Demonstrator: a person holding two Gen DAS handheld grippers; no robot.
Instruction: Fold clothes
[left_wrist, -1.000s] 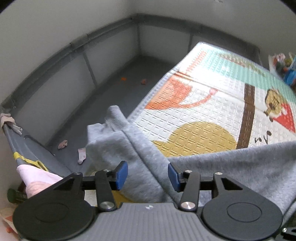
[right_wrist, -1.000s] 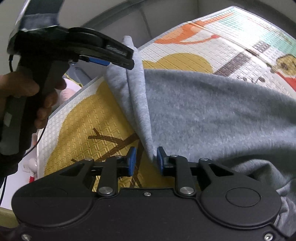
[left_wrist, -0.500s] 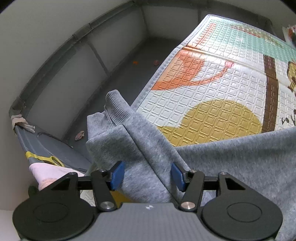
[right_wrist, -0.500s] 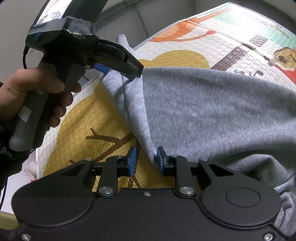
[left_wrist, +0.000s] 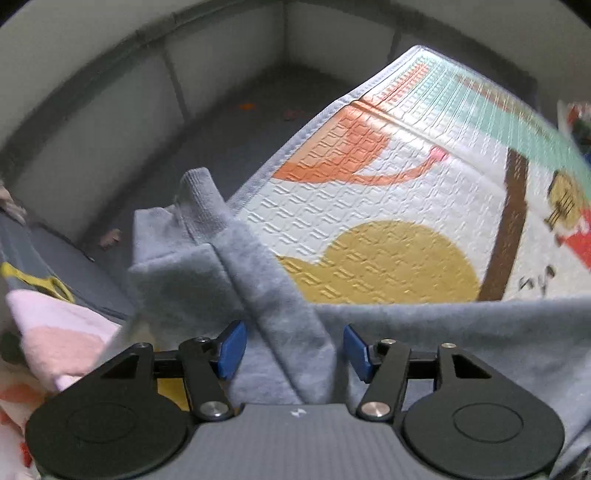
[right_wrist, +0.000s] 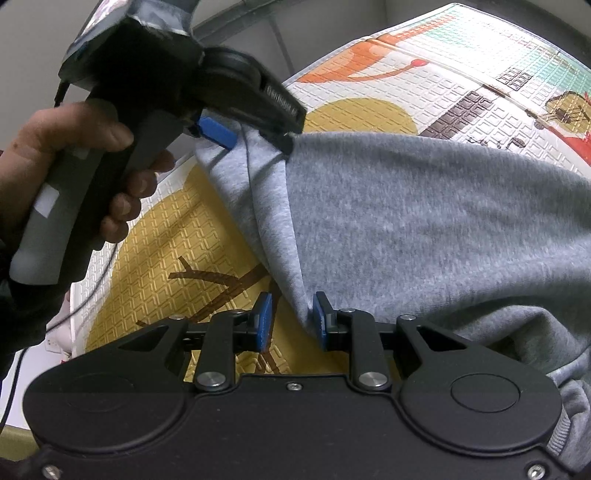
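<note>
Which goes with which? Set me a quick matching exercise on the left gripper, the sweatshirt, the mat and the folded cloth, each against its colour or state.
Things:
1. left gripper
2. sweatshirt
3. mat
4. folded cloth

Descriptions:
a. pink, at the lower left of the left wrist view
b. grey, spread over the mat
c. open, with a raised fold between its pads
d. patterned in yellow, orange and green, lying under the sweatshirt

Pairs: 1-c, 2-b, 3-d, 4-a.

The left gripper's jaws have just been opening. The fold stands between them with neither pad pressing on it.
</note>
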